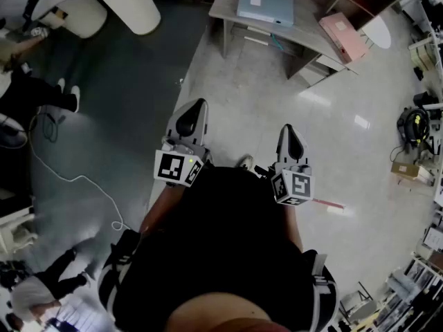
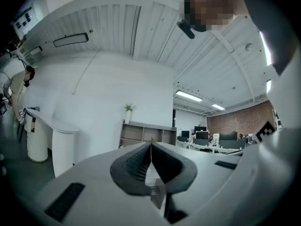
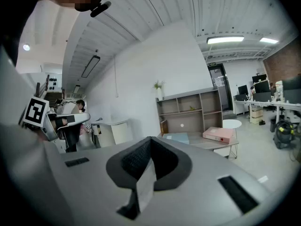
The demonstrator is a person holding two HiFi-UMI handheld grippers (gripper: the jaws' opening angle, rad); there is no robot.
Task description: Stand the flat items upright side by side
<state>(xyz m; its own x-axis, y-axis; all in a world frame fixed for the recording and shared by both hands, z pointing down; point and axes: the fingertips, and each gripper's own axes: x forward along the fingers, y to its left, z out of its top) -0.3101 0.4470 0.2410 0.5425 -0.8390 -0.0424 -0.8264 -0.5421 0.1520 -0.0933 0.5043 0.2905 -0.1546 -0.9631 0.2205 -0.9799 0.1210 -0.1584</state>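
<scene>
Head view puts both flat items, a blue folder (image 1: 265, 5) and a pink binder (image 1: 344, 37), lying on the low table (image 1: 225, 5), well ahead of the fingertips. Left gripper (image 1: 200, 104) and right gripper (image 1: 286, 128) each have fingers pressed together on nothing. Arriving like that would likely shove the binder off the table's edge instead of gripping it.

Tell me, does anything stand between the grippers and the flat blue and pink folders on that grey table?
Nothing visible does. Only pale floor lies between the shut left gripper, the shut right gripper and the grey table, where the light blue folder and the pink folder lie flat.
</scene>
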